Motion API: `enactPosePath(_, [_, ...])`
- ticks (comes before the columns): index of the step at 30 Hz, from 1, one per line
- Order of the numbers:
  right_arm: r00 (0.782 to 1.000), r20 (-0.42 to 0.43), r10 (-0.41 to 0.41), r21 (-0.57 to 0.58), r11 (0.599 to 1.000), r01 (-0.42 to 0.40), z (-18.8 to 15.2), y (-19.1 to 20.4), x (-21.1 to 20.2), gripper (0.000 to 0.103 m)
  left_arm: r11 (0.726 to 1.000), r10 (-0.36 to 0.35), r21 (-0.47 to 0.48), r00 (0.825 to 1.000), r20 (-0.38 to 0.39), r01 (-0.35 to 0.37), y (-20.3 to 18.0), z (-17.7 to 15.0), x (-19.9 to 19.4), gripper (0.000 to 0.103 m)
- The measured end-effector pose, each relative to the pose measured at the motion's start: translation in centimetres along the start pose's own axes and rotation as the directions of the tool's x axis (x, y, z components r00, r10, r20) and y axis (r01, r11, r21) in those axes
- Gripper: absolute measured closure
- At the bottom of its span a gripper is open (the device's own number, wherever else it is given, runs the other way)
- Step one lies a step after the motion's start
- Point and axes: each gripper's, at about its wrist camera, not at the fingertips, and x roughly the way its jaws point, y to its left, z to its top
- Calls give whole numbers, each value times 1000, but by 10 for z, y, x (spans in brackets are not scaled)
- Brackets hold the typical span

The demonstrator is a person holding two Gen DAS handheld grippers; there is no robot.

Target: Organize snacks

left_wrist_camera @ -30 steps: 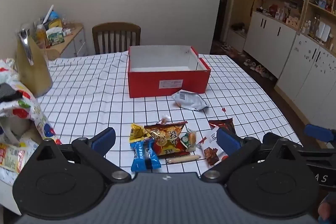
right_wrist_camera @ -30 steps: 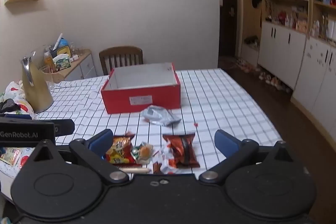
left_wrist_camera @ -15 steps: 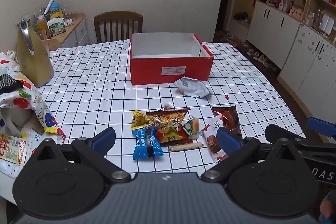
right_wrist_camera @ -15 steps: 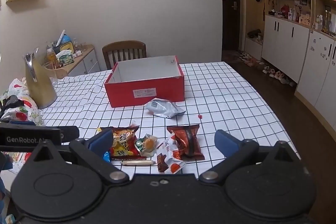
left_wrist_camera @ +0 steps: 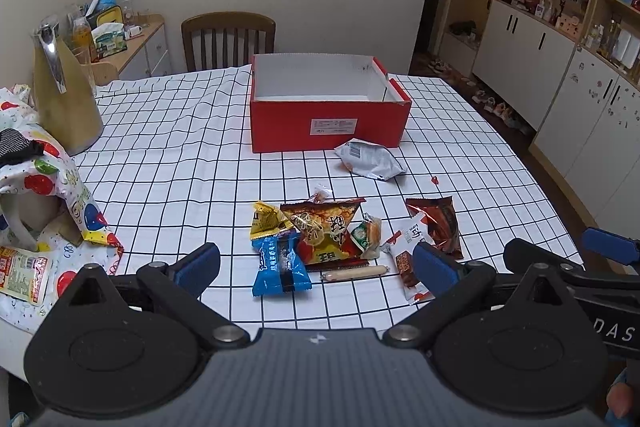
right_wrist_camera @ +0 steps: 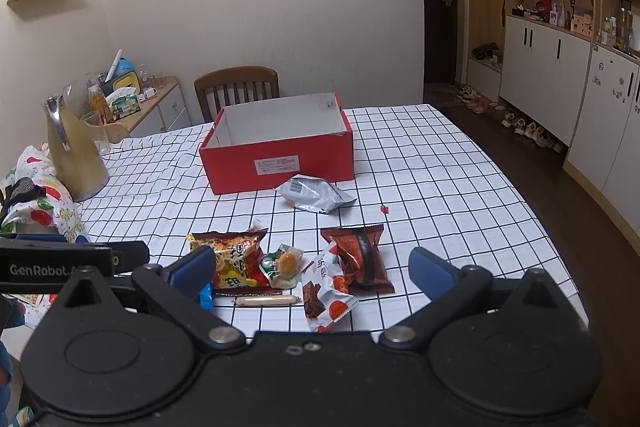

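Note:
An empty red box stands mid-table. A silver packet lies just in front of it. Nearer lie several snacks: a blue packet, a yellow packet, an orange-red chip bag, a small bun pack, a sausage stick, a white-red packet and a dark red packet. My left gripper and right gripper are both open and empty, above the near table edge.
A gold kettle stands at the left. A balloon-print bag lies at the near left. A wooden chair is behind the table. Cabinets line the right wall. The tablecloth is checked.
Both grippers have risen and pulled back, so the table and snacks show lower and more fully. Nothing on the table moved. Both jaws stayed open.

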Motion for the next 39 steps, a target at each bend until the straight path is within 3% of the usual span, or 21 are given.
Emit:
enactPosePath(20, [1000,19,6,-23,1000,-6,3,0,1,0,1000,25,5,1000,13,-26,-4,2,-2,0])
enactPosePath(39, [999,50,-10,-15,1000,11,4,-7,-7,0,1000,5,6,999,46,-6,-11,2,-6,0])
